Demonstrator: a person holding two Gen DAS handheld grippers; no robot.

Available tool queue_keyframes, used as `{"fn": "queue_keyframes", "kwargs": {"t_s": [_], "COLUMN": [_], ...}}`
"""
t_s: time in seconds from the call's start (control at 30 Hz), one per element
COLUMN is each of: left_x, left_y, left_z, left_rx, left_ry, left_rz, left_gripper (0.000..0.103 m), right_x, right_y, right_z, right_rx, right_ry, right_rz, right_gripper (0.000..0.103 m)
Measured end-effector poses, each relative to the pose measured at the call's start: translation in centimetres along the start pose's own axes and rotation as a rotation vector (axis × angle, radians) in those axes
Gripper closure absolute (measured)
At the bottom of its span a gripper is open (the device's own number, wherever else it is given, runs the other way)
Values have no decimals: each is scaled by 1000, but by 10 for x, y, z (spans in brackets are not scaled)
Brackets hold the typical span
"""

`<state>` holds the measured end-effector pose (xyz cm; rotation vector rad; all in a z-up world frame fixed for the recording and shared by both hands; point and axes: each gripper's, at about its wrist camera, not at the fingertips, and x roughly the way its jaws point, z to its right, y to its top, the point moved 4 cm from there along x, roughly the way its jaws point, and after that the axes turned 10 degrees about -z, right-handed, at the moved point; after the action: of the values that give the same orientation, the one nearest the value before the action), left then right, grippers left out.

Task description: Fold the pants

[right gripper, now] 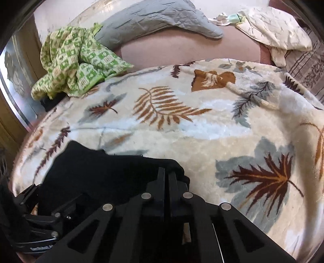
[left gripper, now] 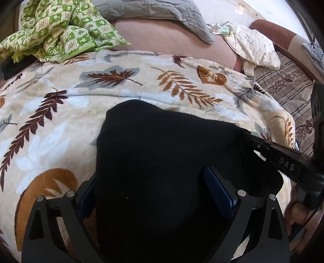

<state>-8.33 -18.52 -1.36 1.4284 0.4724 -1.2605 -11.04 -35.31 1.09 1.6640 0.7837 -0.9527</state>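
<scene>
The black pants [left gripper: 162,149] lie bunched on the leaf-patterned blanket [left gripper: 60,113]. In the left wrist view my left gripper [left gripper: 149,178] is open, its fingers standing on either side of the black cloth, which fills the gap between them. My right gripper [left gripper: 249,139] comes in from the right and pinches the pants' right edge. In the right wrist view my right gripper [right gripper: 166,172] is shut on the edge of the pants [right gripper: 97,172], which spread to its left. The left gripper's body [right gripper: 40,218] shows at the lower left.
A green checked cloth [left gripper: 58,30] lies at the back left, a grey quilted cover [left gripper: 158,12] behind it, and a white patterned cloth [left gripper: 255,48] at the back right. A striped sheet [left gripper: 287,85] lies at the right. The pink mattress [left gripper: 172,38] shows beyond the blanket.
</scene>
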Motion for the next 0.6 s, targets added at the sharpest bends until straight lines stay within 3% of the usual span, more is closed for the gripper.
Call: {"fn": "queue_keyframes", "kwargs": {"t_s": [0.13,0.2,0.3,0.47,0.6], "left_x": [-14,-29,-43,-37,-35], "left_y": [-2,-3,-6,-16,-21], "left_z": [-3,-8,-22,-35,-29], "left_rx": [22,38,26,-5,17], "left_ry": [13,65,93,88,102], "left_rz": [-6,25,55,20,35], "left_gripper": [7,7,7,7,6], "right_x": [-22,-38,-53,-55,-45], "right_y": [-1,-4,-10,-31,-60], "right_z": [1,-2,-20,-51,-49], "right_rx": [23,33,-13,-100,-132], "right_ry": [23,55,99,125,78], "right_rz": [12,24,26,-15,-67], "right_gripper": [95,93,81,79,79]}}
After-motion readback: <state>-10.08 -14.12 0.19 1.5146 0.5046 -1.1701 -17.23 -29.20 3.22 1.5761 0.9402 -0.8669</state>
